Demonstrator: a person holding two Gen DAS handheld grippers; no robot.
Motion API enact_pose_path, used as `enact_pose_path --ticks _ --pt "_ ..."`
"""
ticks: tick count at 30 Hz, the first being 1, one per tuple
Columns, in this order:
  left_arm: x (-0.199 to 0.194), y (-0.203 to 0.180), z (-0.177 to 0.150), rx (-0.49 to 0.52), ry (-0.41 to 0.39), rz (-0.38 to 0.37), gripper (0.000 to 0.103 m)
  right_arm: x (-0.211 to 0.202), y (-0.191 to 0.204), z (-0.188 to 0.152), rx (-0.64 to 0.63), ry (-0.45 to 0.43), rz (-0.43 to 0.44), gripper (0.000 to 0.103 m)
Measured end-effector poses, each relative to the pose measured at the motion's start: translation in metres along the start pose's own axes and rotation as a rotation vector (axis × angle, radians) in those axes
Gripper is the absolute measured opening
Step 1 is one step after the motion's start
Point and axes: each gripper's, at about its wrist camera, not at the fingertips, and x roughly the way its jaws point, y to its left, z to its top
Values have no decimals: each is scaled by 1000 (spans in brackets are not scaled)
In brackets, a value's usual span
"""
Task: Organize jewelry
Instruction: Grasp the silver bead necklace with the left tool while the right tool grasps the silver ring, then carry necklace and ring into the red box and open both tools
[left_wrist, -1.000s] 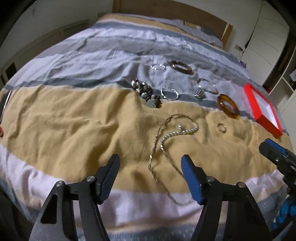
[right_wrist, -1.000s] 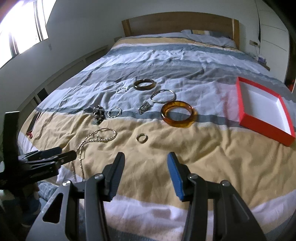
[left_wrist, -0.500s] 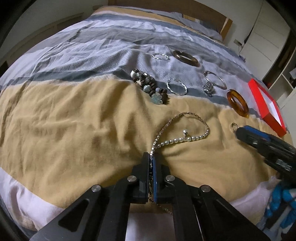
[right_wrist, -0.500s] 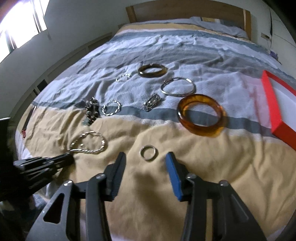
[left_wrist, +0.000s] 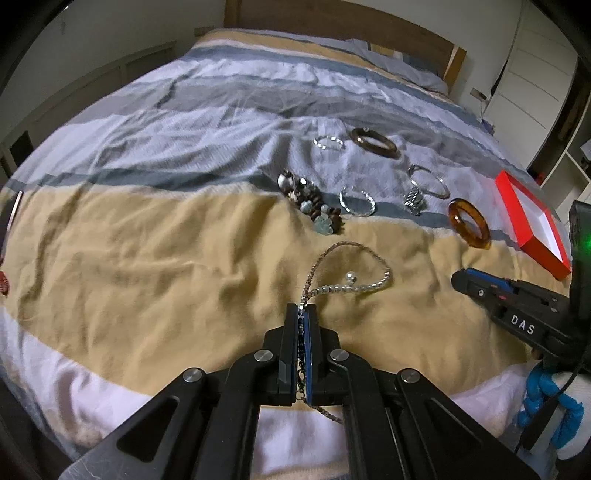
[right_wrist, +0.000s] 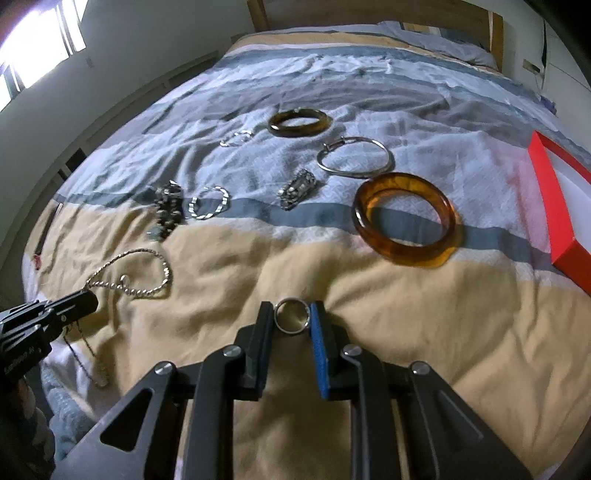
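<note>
My left gripper (left_wrist: 303, 308) is shut on the silver chain necklace (left_wrist: 351, 286), which lies looped on the yellow band of the bedspread; it also shows in the right wrist view (right_wrist: 129, 275). My right gripper (right_wrist: 291, 314) has closed onto a small silver ring (right_wrist: 291, 315), both fingers touching its sides on the bed. An amber bangle (right_wrist: 404, 218), a thin silver bangle (right_wrist: 354, 157), a brown bangle (right_wrist: 299, 122), a twisted silver bracelet (right_wrist: 208, 203), a beaded bracelet (right_wrist: 168, 212) and a sparkly ring (right_wrist: 297, 188) lie beyond. The red box (right_wrist: 554, 206) sits open at the right.
The bed has a wooden headboard (right_wrist: 369, 11) at the far end. A small silver bracelet (right_wrist: 236, 138) lies far back. A dark strip (left_wrist: 14, 206) lies at the bed's left edge. White cabinets (left_wrist: 535, 85) stand to the right.
My left gripper dropped to the necklace and shut on its chain. My right gripper moved forward to the small ring and narrowed around it.
</note>
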Motion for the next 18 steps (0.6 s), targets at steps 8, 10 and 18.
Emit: enact_pose_path --ticks 8,10,18 --pt "-40 -31 4 63 -57 3 3 -56 -9 -12 19 -95 29 19" --pt "-50 -49 8 97 -76 -7 3 -71 -20 -15 30 -120 22 19" --pt "-59 -155 42 210 -89 -152 3 -140 -112 -21 110 -214 -89 19"
